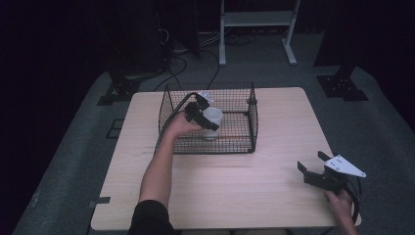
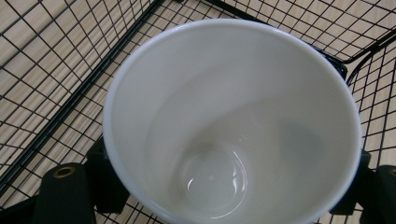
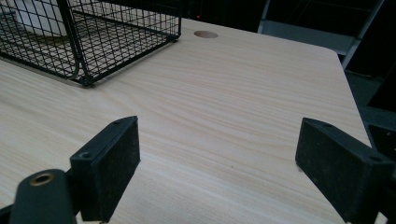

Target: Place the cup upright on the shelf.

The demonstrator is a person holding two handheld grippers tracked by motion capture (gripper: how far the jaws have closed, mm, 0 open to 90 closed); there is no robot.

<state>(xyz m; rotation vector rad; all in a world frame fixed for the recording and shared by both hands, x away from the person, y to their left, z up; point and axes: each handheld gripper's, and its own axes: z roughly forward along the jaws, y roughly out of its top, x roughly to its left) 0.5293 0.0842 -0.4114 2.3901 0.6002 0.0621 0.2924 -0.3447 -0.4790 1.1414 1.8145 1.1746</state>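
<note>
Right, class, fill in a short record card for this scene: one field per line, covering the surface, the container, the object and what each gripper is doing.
Surface: light wooden table
Container: black wire basket, open at the top, standing on the table
Object: white cup, empty, inside the basket
Left gripper: reaching into the basket, jaws on either side of the cup
Right gripper: jaws wide apart, holding nothing, over bare table near the right edge
</note>
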